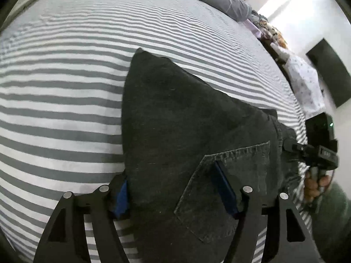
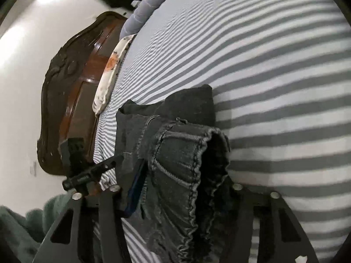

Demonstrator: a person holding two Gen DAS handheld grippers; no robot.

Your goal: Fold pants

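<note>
I hold both grippers on the pants [image 1: 186,118] on the bed [image 1: 65,114] — left gripper [image 1: 175,194] half-open astride the pocket end, right gripper [image 2: 184,179] clamping the bunched waistband; fold runs away from me.

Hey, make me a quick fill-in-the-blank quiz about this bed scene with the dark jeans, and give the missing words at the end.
1. The dark grey denim pants lie on a bedsheet patterned with grey and white ____.
2. The right tool has a bunched denim ____ with thick stitching between its fingers.
3. One blue pad of the left tool lies on the pants' back ____.
4. The headboard beside the bed is dark carved ____.

Missing words: stripes; hem; pocket; wood
</note>
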